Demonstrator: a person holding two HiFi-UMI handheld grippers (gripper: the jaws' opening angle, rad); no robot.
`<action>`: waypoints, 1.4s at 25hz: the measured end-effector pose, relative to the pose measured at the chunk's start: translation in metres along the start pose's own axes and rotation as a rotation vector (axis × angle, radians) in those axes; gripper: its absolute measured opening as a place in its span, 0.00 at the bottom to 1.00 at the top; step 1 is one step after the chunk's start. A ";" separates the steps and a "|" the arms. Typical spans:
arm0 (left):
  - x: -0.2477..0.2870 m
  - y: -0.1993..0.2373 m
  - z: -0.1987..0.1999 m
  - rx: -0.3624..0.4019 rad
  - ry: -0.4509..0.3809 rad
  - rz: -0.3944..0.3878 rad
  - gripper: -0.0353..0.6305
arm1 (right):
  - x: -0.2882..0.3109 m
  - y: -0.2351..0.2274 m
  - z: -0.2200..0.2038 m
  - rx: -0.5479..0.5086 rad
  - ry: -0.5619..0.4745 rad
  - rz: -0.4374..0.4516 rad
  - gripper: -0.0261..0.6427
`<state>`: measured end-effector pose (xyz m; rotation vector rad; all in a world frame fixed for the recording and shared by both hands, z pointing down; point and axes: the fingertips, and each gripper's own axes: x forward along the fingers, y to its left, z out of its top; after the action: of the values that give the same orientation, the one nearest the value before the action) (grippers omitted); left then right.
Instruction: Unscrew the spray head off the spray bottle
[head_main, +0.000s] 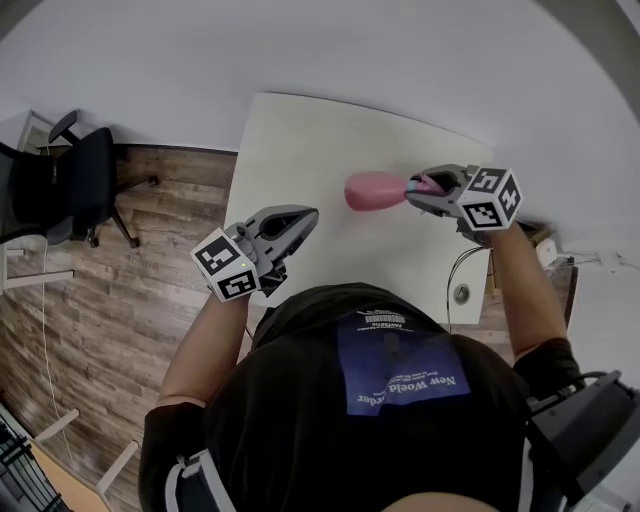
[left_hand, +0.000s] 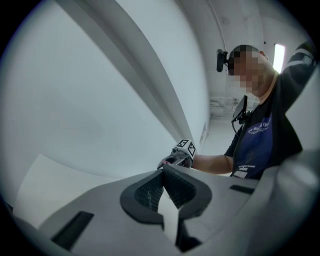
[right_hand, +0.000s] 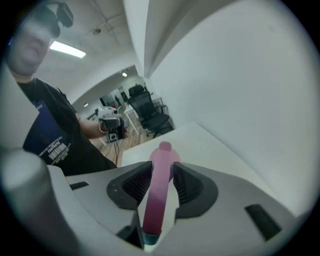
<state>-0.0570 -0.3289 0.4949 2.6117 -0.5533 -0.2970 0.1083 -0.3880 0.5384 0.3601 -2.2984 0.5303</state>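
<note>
Status: right tongs half open, clamped on pink spray bottle above the bench; left tongs closed, empty; I judge the bottle light, smooth, slippery; grip the body.

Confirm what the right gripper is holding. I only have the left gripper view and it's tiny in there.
Observer: In the right gripper view, the right gripper is shut on a pink spray bottle.
Operator: How does it sit in the jaws?
Observer: Lengthwise along them, with its rounded end poking out past their tips.
Operator: Left gripper anywhere near it?
Observer: No. The head view has the left gripper well apart from the bottle, by the near edge of the white table.
</note>
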 end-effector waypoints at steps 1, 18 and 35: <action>0.001 -0.005 0.006 -0.001 -0.009 -0.019 0.06 | -0.012 0.006 0.008 0.017 -0.076 0.016 0.23; 0.061 -0.089 0.065 0.128 0.045 -0.220 0.79 | -0.131 0.107 0.061 0.001 -0.639 0.282 0.23; 0.087 -0.130 0.077 0.079 0.094 -0.337 0.81 | -0.136 0.141 0.081 -0.085 -0.652 0.359 0.23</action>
<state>0.0418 -0.2896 0.3567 2.7736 -0.0916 -0.2599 0.0958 -0.2895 0.3511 0.0740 -3.0370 0.5408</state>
